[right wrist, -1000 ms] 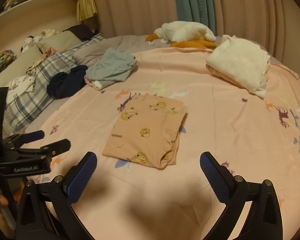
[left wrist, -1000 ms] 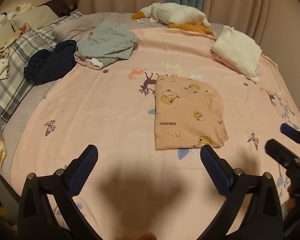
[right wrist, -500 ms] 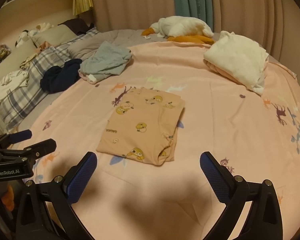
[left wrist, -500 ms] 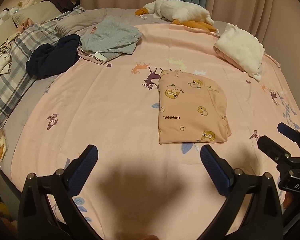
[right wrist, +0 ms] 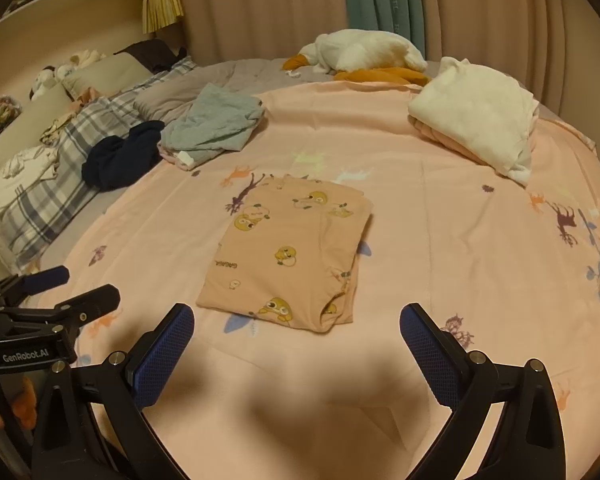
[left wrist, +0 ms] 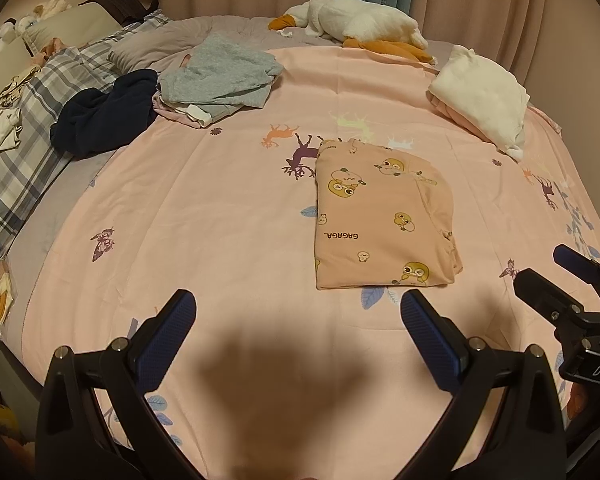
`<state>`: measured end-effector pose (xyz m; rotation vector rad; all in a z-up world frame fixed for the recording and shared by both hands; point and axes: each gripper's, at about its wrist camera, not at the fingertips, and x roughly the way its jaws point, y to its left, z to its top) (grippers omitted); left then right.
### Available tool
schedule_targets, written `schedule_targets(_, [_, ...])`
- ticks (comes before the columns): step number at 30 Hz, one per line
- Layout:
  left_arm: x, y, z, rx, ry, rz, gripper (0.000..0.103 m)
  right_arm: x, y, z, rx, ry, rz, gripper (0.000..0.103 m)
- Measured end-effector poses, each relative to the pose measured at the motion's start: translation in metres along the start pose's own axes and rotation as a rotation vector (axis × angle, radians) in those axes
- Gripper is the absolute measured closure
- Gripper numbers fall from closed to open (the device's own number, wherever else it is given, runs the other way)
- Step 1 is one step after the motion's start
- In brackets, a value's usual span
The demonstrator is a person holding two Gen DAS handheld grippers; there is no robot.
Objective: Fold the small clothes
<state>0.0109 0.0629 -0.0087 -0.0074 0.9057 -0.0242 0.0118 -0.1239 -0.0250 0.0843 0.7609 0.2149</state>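
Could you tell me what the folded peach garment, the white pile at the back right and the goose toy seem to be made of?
Peach garment: thin, matte knit, probably cotton jersey; it lies flat with soft folded edges and printed ducks.
White pile: thick fleece or plush, judging by its puffy, fuzzy surface.
Goose toy: plush fabric, soft-napped white body, orange beak and feet.

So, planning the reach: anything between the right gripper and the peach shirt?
Only bare bedsheet lies between the right gripper and the peach shirt, per right wrist view.
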Motion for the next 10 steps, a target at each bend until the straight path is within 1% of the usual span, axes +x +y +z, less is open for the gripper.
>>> schedule_targets(10, [0.0011, -0.0045, 0.0025, 0.004, -0.002, 0.001, 0.001, -0.001, 0.0009, 0.001, 0.006, -0.004, 0.016, 0.001])
